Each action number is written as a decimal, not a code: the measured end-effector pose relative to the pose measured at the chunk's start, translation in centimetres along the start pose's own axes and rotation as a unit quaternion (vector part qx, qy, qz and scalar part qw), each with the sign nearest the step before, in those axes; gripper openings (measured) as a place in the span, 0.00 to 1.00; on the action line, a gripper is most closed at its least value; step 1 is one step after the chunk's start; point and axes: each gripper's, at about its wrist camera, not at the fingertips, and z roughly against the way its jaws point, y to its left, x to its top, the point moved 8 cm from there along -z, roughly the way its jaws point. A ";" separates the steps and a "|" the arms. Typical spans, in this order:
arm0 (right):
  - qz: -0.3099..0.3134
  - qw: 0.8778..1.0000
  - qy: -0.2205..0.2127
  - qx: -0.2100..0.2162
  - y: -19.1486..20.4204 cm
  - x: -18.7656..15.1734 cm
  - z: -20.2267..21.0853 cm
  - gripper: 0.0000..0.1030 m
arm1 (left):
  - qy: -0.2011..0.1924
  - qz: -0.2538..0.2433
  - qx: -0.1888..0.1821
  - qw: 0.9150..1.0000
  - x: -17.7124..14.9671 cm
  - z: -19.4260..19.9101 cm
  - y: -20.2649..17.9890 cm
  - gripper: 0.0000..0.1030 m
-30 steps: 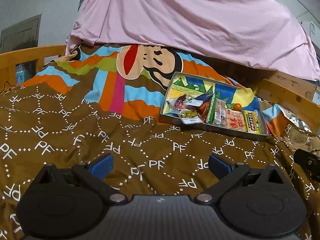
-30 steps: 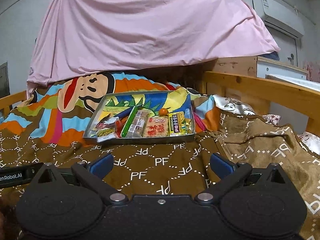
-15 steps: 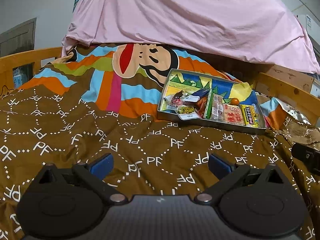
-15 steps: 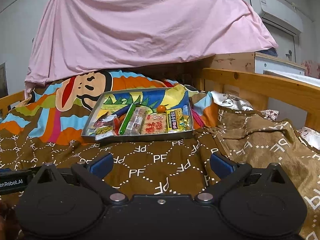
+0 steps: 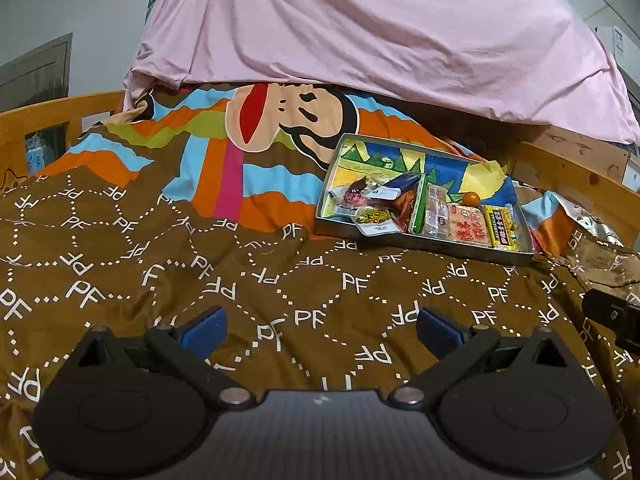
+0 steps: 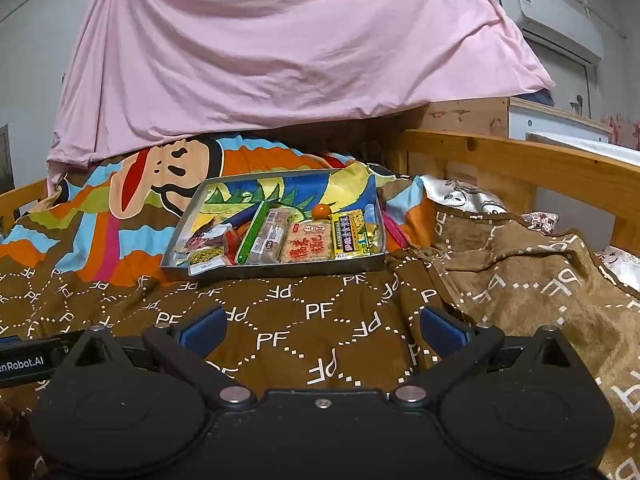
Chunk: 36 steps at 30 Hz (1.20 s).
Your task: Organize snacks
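A metal tray (image 5: 424, 242) (image 6: 280, 269) with a colourful liner sits on the bed and holds several snack packets in a row. Among them are a green stick pack (image 6: 251, 236), a red-printed rice cracker pack (image 6: 308, 245), a yellow pack (image 6: 352, 233) and a small orange fruit (image 6: 321, 211). My left gripper (image 5: 320, 330) is open and empty, well short of the tray, which lies ahead to its right. My right gripper (image 6: 320, 328) is open and empty too, with the tray straight ahead, slightly left.
A brown quilt with white "PF" print (image 5: 280, 300) covers the bed, with a striped cartoon-monkey cover (image 5: 260, 128) behind. A pink sheet (image 6: 280, 60) hangs over the back. Wooden bed rails (image 6: 540, 168) run along the right and left (image 5: 48, 116). An air conditioner (image 6: 548, 20) hangs on the wall.
Both views have shifted slightly; the tray sits a bit farther and higher in the frames than a second ago. Both grippers stay open and empty.
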 end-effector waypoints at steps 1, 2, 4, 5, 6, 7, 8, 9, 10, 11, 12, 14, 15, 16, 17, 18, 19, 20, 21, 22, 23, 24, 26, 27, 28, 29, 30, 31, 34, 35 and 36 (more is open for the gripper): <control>0.000 1.000 0.000 0.000 0.0 0.0 0.0 0.99 | 0.001 0.000 0.000 1.000 0.0 0.0 0.0 1.00; 0.000 1.000 0.000 0.000 0.0 0.0 0.0 0.99 | 0.001 0.001 0.000 1.000 0.0 0.0 0.1 1.00; -0.001 1.000 0.000 0.000 0.0 0.0 0.0 0.99 | 0.001 0.001 0.001 1.000 0.0 0.0 0.1 1.00; 0.000 1.000 0.000 0.000 0.0 0.0 0.0 0.99 | 0.001 0.001 0.001 1.000 -0.1 0.0 0.1 1.00; 0.000 1.000 0.000 0.000 0.0 0.0 0.0 0.99 | 0.001 0.001 0.001 1.000 0.0 0.0 0.1 1.00; 0.000 1.000 0.000 0.000 0.0 0.0 0.0 0.99 | 0.001 0.000 0.001 1.000 0.0 -0.1 0.1 1.00; 0.000 1.000 0.000 0.000 0.0 0.0 0.0 0.99 | 0.001 -0.001 0.001 1.000 0.0 -0.1 0.1 1.00; 0.000 1.000 0.000 0.000 0.0 0.0 0.0 0.99 | 0.002 -0.001 0.001 1.000 -0.1 -0.1 0.1 1.00; 0.000 1.000 0.000 0.000 0.0 0.0 0.0 0.99 | 0.002 0.000 0.001 1.000 -0.1 -0.1 0.1 1.00; 0.000 1.000 0.001 0.000 0.0 -0.1 -0.1 0.99 | 0.003 0.000 0.001 1.000 -0.1 -0.1 0.1 1.00; 0.000 1.000 0.000 0.000 0.0 0.0 0.0 0.99 | 0.004 0.000 0.001 1.000 -0.1 -0.2 0.1 1.00; 0.000 1.000 0.000 0.000 0.0 0.0 0.0 0.99 | 0.004 0.001 0.001 1.000 -0.1 -0.2 0.1 1.00; 0.000 1.000 0.000 0.000 0.0 0.0 0.0 0.99 | 0.005 0.001 0.001 1.000 -0.1 -0.3 0.2 1.00; 0.000 1.000 0.001 0.000 0.0 -0.1 -0.1 0.99 | 0.005 0.001 0.001 1.000 -0.1 -0.3 0.2 1.00; 0.000 1.000 0.002 0.000 0.0 -0.1 -0.1 0.99 | 0.006 0.001 0.001 1.000 -0.1 -0.3 0.2 1.00; 0.000 1.000 0.002 0.000 0.0 -0.2 -0.1 0.99 | 0.006 0.001 0.001 1.000 -0.1 -0.3 0.2 1.00; 0.000 1.000 0.002 0.000 0.0 -0.2 -0.1 0.99 | 0.006 0.001 0.001 1.000 -0.1 -0.3 0.2 1.00; 0.000 1.000 0.002 0.001 0.0 -0.2 -0.1 0.99 | 0.006 0.001 0.001 1.000 -0.1 -0.3 0.2 1.00; 0.000 1.000 0.002 0.001 0.0 -0.2 -0.1 0.99 | 0.005 0.001 0.001 1.000 -0.1 -0.3 0.2 1.00; 0.000 1.000 0.003 0.001 0.0 -0.2 -0.1 0.99 | 0.005 0.001 0.001 1.000 -0.1 -0.3 0.2 1.00; 0.000 1.000 0.003 0.001 0.0 -0.2 -0.1 0.99 | 0.005 0.001 0.001 1.000 -0.1 -0.3 0.2 1.00; 0.000 1.000 0.003 0.001 0.0 -0.2 -0.1 0.99 | 0.006 0.001 0.001 1.000 -0.1 -0.3 0.2 1.00; 0.000 1.000 0.003 0.001 0.0 -0.2 -0.1 0.99 | 0.006 0.001 0.001 1.000 -0.1 -0.3 0.2 1.00; 0.000 1.000 0.003 0.001 0.0 -0.2 -0.1 0.99 | 0.006 0.001 0.001 1.000 -0.1 -0.3 0.2 1.00; 0.000 1.000 0.003 0.001 0.0 -0.2 -0.1 0.99 | 0.006 0.001 0.001 1.000 -0.1 -0.3 0.2 1.00; 0.000 1.000 0.003 0.001 0.0 -0.2 -0.1 0.99 | 0.006 0.001 0.001 1.000 -0.1 -0.3 0.2 1.00; -0.001 1.000 0.003 0.001 0.0 -0.2 -0.1 0.99 | 0.006 0.001 0.002 1.000 -0.1 -0.3 0.2 1.00; -0.001 1.000 0.003 0.001 0.0 -0.2 -0.1 0.99 | 0.006 0.001 0.002 1.000 -0.1 -0.3 0.2 1.00; -0.001 1.000 0.003 0.001 -0.1 -0.3 -0.2 0.99 | 0.007 0.001 0.004 1.000 -0.2 -0.3 0.2 1.00; -0.003 1.000 0.002 0.000 -0.1 -0.4 -0.2 0.99 | 0.007 0.002 0.004 1.000 -0.2 -0.4 0.3 1.00; -0.004 1.000 0.001 0.001 -0.2 -0.4 -0.2 0.99 | 0.007 0.002 0.004 1.000 -0.2 -0.4 0.3 1.00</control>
